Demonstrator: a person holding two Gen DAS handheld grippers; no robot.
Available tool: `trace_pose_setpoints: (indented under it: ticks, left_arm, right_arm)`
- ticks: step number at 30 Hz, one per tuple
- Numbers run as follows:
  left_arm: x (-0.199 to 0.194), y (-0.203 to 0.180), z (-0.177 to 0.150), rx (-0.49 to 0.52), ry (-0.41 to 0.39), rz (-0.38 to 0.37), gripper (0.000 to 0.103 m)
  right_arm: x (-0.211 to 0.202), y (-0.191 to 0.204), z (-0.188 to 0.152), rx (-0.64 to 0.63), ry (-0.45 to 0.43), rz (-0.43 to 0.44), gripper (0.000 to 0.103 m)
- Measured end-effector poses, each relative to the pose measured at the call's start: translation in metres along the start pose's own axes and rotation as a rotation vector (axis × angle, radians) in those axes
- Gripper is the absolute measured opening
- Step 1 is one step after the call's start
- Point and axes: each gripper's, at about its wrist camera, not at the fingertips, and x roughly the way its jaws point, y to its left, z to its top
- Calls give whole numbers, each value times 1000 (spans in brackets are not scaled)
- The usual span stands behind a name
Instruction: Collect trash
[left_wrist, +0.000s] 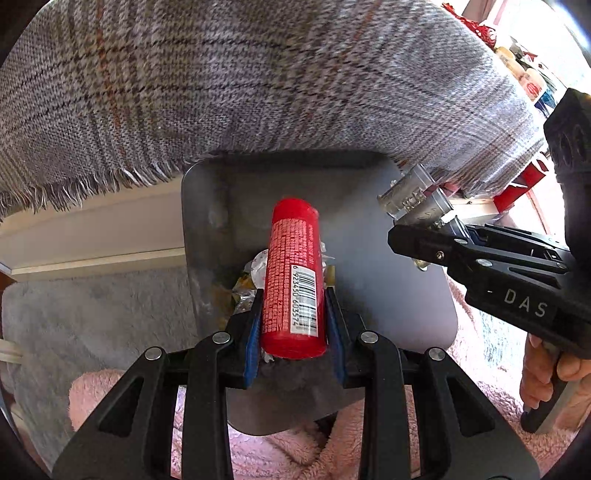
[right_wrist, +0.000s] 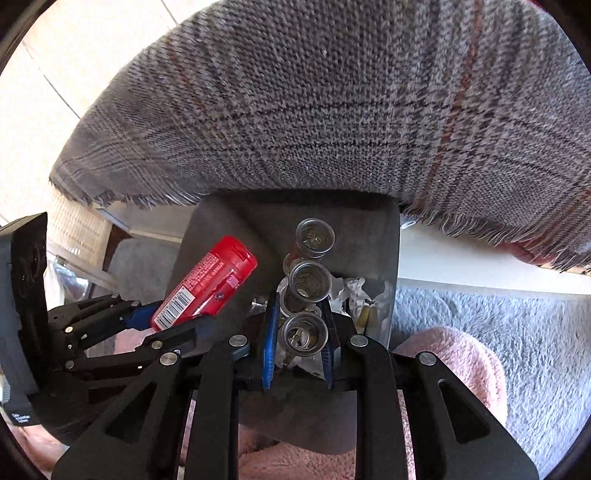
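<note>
A red tube with white print and a barcode label is held lengthwise over the open mouth of a grey bin, its capped end pointing toward the bin's far edge. Beside it, over the bin's right side, hangs a silvery blister strip of round foil cups in a row, tilted. Crumpled wrappers and paper lie at the bottom of the bin, near its front edge.

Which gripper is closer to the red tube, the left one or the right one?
Left. The left gripper is shut on the red tube over the grey bin; the right gripper holds the silver blister strip beside it.
</note>
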Motion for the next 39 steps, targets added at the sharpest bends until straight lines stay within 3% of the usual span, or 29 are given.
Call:
trace_pose_setpoints:
  ticks: [2, 4, 5, 7, 9, 12, 16, 24, 33, 39]
  left_arm:
    - [-1, 3, -1, 4, -6, 17, 30]
    - [-3, 8, -2, 11, -9, 33, 41]
    - [-6, 9, -3, 15, -14, 39, 49]
    - [-12, 9, -2, 27, -31, 54, 56]
    - [-18, 9, 0, 33, -45, 65, 64]
    - [-30, 11, 3, 34, -69, 70, 76]
    - [-50, 9, 5, 50, -123, 91, 94]
    - [-99, -3, 18, 53, -264, 106, 95]
    - [-160, -1, 15, 17, -442, 158, 95]
    - [-206, -4, 15, 18, -563, 173, 95]
  right_arm:
    - [4, -2, 1, 13, 12, -12, 25]
    - [4, -5, 3, 32, 6, -21, 51]
    - [2, -6, 3, 42, -10, -31, 70]
    - [-5, -8, 5, 46, -35, -60, 75]
    - [-11, -10, 6, 51, -60, -87, 89]
    - [-26, -12, 8, 51, -113, -115, 99]
    - [-48, -10, 9, 40, -174, -136, 100]
    - [-103, -3, 14, 30, -337, -160, 100]
    - [-148, 13, 2, -26, -520, -285, 100]
    - [-174, 14, -3, 3, -632, -264, 100]
